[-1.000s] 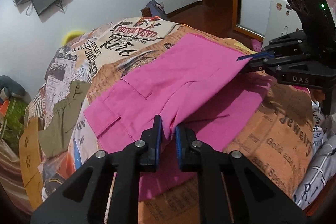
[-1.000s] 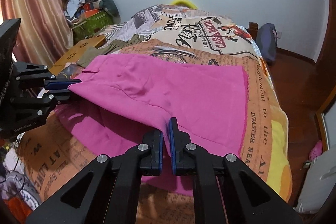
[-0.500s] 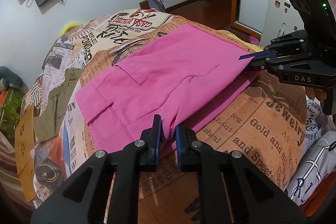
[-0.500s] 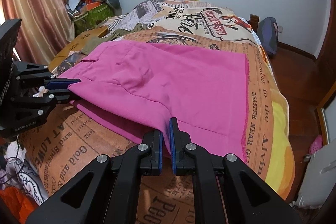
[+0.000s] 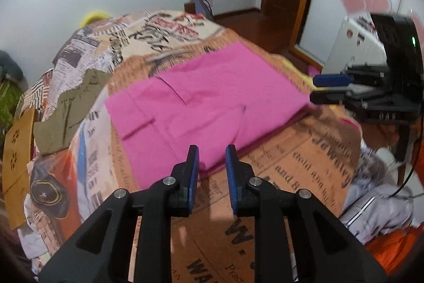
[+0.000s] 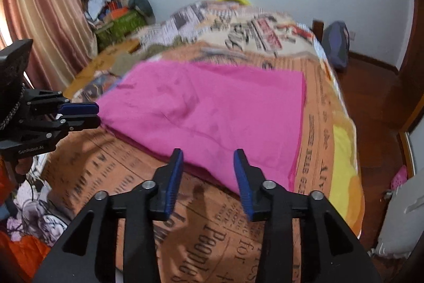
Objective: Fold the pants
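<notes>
The pink pants (image 5: 209, 102) lie folded in half, flat on the newspaper-print bedspread (image 5: 304, 166); they also show in the right wrist view (image 6: 212, 108). My left gripper (image 5: 211, 153) is open and empty at the near edge of the pants, by the waist end. My right gripper (image 6: 208, 155) is open and empty at the near edge, by the leg end. Each gripper shows in the other's view, the right one (image 5: 318, 89) and the left one (image 6: 92, 114), both at the fold edge with jaws apart.
An olive garment (image 5: 71, 108) lies on the bed left of the pants. A cardboard box (image 5: 16, 150) sits at the bed's left side. Bags and clutter (image 6: 122, 15) stand by the curtain. White bedding (image 5: 379, 206) hangs at the near right. Wooden floor (image 6: 371, 86) lies to the right.
Both grippers laid the top layer of the pants down onto the lower layer, then opened and let go. Both have drawn back slightly from the fold edge.
</notes>
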A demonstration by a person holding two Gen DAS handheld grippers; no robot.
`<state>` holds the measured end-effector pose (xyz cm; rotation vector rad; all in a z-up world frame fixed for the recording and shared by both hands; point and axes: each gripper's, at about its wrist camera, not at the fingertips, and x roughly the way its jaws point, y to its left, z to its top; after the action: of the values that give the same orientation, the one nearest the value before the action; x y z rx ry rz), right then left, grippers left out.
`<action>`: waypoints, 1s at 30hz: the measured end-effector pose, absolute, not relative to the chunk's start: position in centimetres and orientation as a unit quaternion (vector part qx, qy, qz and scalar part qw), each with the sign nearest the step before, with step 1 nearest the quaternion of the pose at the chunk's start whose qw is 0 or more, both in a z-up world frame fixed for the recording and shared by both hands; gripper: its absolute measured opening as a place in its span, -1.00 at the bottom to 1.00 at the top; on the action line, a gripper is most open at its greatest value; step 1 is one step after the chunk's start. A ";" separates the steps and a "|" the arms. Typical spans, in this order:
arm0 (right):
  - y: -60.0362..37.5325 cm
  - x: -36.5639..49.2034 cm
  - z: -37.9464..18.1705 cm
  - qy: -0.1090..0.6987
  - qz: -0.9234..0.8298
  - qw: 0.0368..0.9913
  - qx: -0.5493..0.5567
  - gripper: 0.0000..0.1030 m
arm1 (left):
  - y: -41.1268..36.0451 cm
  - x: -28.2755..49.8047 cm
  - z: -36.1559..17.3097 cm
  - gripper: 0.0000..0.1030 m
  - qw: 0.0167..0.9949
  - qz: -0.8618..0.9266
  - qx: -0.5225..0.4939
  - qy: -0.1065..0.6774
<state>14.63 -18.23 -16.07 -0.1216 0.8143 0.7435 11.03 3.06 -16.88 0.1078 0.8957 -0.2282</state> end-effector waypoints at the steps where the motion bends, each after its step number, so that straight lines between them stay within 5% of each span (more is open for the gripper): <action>1: -18.0 14.6 -15.9 0.384 0.358 0.850 -0.054 -0.24 | 3.3 11.1 -16.3 -0.61 0.897 -0.109 0.044 0.426; 17: -17.6 17.4 -22.4 0.472 0.331 0.817 0.004 -0.24 | 5.8 13.6 -21.0 -0.59 0.886 -0.058 -0.013 0.460; 22: -20.8 17.6 -23.5 0.490 0.306 0.816 0.022 -0.26 | 7.1 12.7 -21.3 -0.33 0.886 -0.054 -0.024 0.459; 30: -23.7 17.6 -24.1 0.503 0.254 0.826 0.000 -0.27 | 7.7 11.8 -21.3 -0.24 0.891 -0.047 -0.040 0.450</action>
<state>17.55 -23.72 -24.10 0.0008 1.0695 0.5391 11.80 7.74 -21.28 -0.0824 0.9335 -0.0966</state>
